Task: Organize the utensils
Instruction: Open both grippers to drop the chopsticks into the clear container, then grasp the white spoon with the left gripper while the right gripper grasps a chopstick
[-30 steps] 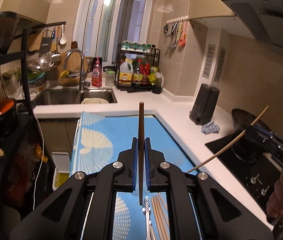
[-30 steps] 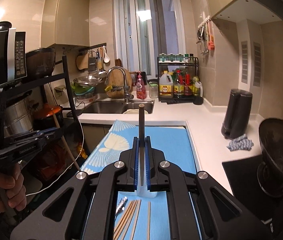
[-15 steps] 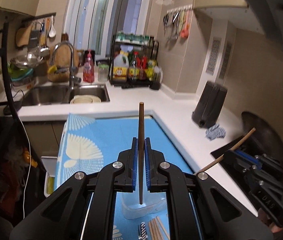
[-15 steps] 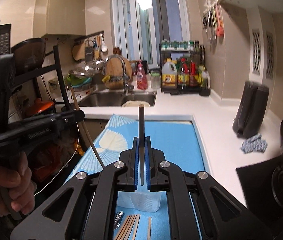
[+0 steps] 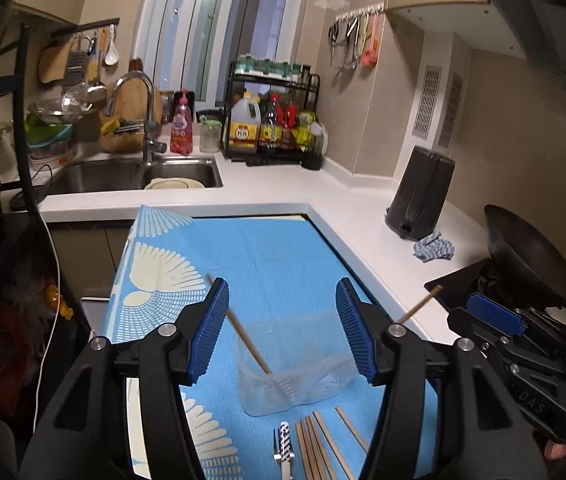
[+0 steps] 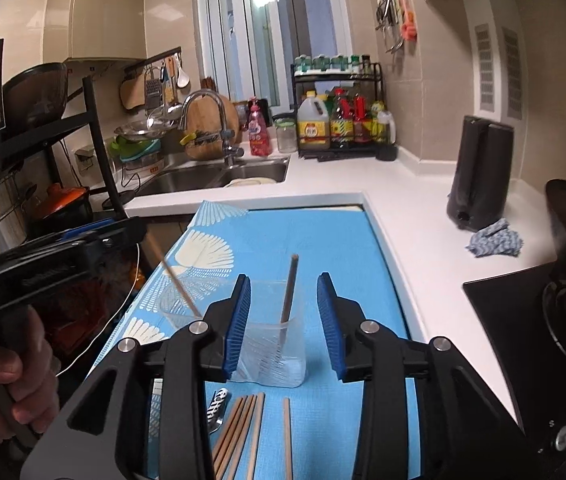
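Lying nearest the cameras, just in front of the clear plastic cup (image 6: 273, 344), a row of loose chopsticks (image 6: 243, 432) and a patterned-handled utensil (image 6: 217, 402) wait on the blue mat (image 6: 307, 240). They look light, stiff and thin, so each is best pinched near mid-length, where the ribbed pads can bite; lying flat, they may skid on the mat. The cup looks flimsy and easy to tip, so it should not be knocked. Above the cup, the left gripper (image 5: 283, 334) and the right gripper (image 6: 283, 320) both tilt downward, and both sets of jaws have just been opening: each now stands apart with nothing pressed between its pads. One chopstick (image 6: 289, 292) stands nearly upright inside the cup, free of the right pads; a second chopstick (image 5: 239, 326) leans into it toward the cup's left side. Beyond the cup, the mat runs on toward the sink (image 5: 131, 174).
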{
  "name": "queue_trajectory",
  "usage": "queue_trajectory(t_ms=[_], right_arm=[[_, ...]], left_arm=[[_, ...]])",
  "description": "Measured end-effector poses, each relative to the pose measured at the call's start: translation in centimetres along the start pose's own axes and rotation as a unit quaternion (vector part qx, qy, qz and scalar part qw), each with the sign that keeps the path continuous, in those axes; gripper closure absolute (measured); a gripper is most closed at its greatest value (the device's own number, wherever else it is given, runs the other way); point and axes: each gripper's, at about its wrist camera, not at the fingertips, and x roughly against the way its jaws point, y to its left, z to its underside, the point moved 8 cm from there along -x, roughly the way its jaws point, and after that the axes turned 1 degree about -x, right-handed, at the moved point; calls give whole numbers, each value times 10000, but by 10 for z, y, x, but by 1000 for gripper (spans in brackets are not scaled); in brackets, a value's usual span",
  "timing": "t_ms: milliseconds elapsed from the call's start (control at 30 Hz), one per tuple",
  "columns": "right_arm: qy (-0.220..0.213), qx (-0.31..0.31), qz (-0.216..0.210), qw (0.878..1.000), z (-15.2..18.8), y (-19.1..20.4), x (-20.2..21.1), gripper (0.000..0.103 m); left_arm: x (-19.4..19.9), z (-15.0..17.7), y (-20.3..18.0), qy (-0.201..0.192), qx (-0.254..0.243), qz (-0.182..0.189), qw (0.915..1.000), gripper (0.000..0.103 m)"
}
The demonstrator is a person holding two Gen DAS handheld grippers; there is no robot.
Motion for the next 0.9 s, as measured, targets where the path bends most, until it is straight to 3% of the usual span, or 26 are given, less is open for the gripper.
queue_trajectory(t_ms=[100,267,367,500,600,700,833,900], right_arm=[[-264,45,96,9996,1,0,27,62],[-752,160,240,9967,23,1,72,44],[-752,97,318,9966,55,-2,86,37],[-587,-147,341,9976,106,-13,91,38],[-336,-315,369,9983,151,-20,85,41],[71,-203,361,9991,193,-18,78,52],[344,-202,223,9990,226,-14,78,73],[423,-214,201,9987,234,-16,77,76]], left_arm=[[27,10,-3,-151,78,51,9998,37],[48,56,-4,-184,187,19,9997,35],[52,93,1,-99,238,-109,9996,35],[56,139,11,-19,237,-240,9994,39],[54,178,20,229,306,-275,9989,54],[53,211,24,456,368,-237,9980,71],[54,241,22,570,420,-116,9974,81],[54,253,20,610,414,-82,9972,82]])
